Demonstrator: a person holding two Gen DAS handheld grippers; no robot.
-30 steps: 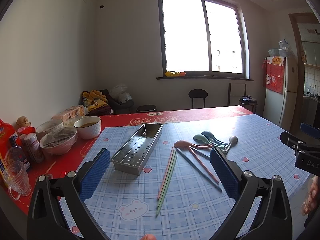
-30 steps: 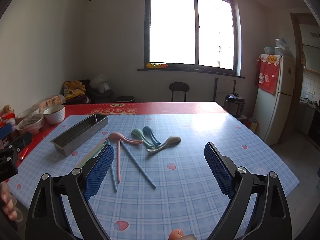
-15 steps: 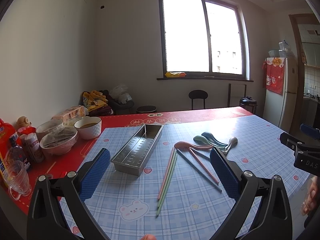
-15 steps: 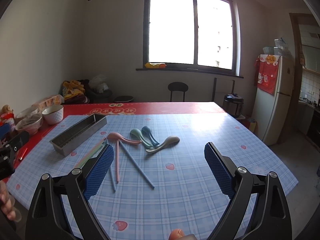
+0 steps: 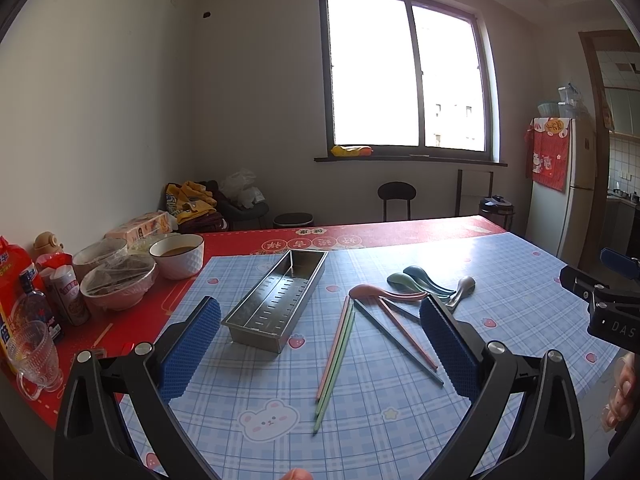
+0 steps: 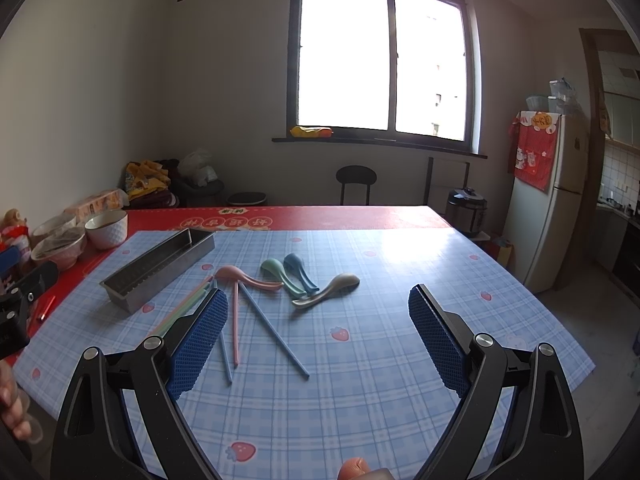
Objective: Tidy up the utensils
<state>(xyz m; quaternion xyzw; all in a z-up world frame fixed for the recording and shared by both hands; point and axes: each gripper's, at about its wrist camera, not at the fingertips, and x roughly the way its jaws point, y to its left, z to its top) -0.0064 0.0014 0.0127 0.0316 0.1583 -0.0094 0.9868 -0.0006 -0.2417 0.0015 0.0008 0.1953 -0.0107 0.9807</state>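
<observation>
**Utensils lie loose on a checked tabletop**

Bowls crowd the red left edge of the tabletop beneath a bare wall. On the blue cloth sit a steel tray, then chopsticks and spoons — all outside the tray. A bright window and a fridge stand beyond. The left hand-held gripper and right hand-held gripper hover spread wide, grasping nothing.

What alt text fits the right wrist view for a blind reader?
An open, empty right hand-held gripper hovers over a blue checked tablecloth where four spoons and loose chopsticks lie scattered right of an empty metal tray.
</observation>
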